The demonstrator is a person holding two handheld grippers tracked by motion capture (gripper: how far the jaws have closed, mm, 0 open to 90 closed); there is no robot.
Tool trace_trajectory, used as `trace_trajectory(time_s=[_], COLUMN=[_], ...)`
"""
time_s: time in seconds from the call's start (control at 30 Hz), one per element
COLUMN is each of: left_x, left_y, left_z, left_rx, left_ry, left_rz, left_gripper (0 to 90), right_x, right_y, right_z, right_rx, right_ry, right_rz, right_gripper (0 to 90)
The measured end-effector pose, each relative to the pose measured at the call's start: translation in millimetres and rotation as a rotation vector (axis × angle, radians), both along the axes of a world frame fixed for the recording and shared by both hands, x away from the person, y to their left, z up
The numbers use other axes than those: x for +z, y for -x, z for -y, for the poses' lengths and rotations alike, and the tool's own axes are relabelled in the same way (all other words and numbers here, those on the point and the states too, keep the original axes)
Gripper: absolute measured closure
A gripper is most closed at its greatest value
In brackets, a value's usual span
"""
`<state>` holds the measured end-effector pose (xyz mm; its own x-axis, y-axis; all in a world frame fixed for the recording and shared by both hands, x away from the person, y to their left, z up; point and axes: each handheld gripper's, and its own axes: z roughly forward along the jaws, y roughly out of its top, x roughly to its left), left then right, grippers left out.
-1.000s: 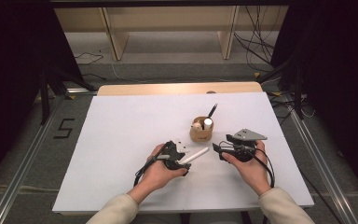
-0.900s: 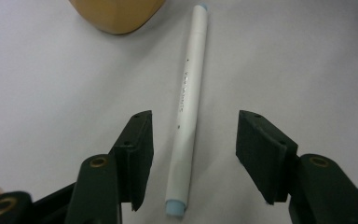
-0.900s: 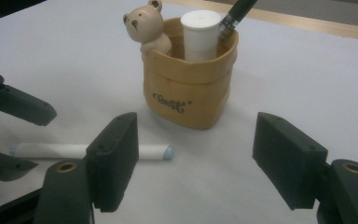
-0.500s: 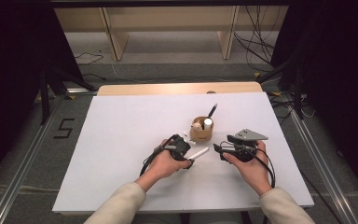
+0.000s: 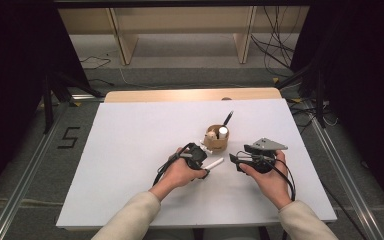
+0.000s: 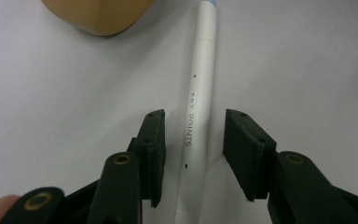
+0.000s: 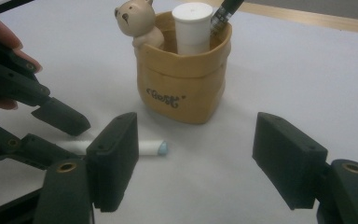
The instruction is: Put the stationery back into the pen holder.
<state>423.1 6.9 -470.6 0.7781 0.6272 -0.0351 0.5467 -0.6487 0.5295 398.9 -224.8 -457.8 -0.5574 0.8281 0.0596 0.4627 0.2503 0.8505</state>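
Note:
A white pen with a pale blue tip lies flat on the white table. My left gripper is open, one jaw on each side of the pen's barrel, with gaps on both sides. From above, the left gripper sits just in front of a tan pen holder, and the pen sticks out to its right. The holder carries a small bear figure, a white cylinder and a dark pen. My right gripper is open and empty, facing the holder; from above it is right of the pen.
The white table surface spreads wide to the left and behind the holder. A wooden strip runs along the far edge. Cables trail from both grippers toward the person. Dark floor and cables lie beyond the table.
My left gripper has moved right and slightly forward, closer to the holder, and stands astride the white pen. The right gripper has barely shifted.

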Motion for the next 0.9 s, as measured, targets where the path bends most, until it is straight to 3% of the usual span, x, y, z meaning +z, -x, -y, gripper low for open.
trace_trajectory(time_s=[0.3, 0.9], left_x=[-0.6, 0.5], left_y=[-2.6, -2.4], left_z=[-0.1, 3.9], left_rx=[0.006, -0.008], left_ry=[0.004, -0.038], left_rz=[-0.009, 0.000], left_gripper=[61.6, 64.0], right_x=[-0.2, -0.1], right_y=[-0.2, 0.0], right_z=[0.1, 0.0], right_rx=[-0.001, -0.002], right_ry=[0.002, 0.001], right_rz=[-0.002, -0.004], right_gripper=[31.6, 31.6])
